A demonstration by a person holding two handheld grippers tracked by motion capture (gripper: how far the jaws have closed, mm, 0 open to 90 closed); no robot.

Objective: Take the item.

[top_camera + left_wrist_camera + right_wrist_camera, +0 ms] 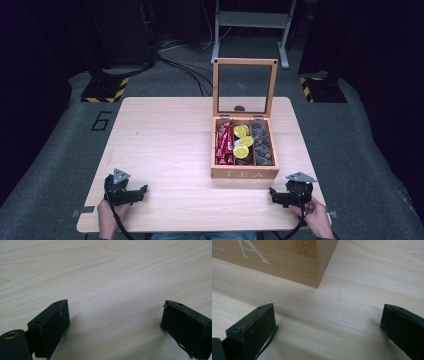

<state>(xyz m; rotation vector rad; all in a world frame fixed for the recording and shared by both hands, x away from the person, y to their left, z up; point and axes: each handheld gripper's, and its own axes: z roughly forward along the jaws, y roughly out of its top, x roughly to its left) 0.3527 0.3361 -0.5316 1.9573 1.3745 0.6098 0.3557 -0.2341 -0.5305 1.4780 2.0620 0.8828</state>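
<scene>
grey carpet [60, 145], dark room (metal stand [250, 20] behind)

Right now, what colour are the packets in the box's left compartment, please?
Red packets, clearest in the high view.

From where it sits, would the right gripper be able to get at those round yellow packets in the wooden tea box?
Probably yes: the right gripper is open, the wooden tea box has its lid upright, and the round yellow packets lie uncovered in the middle compartment.
</scene>
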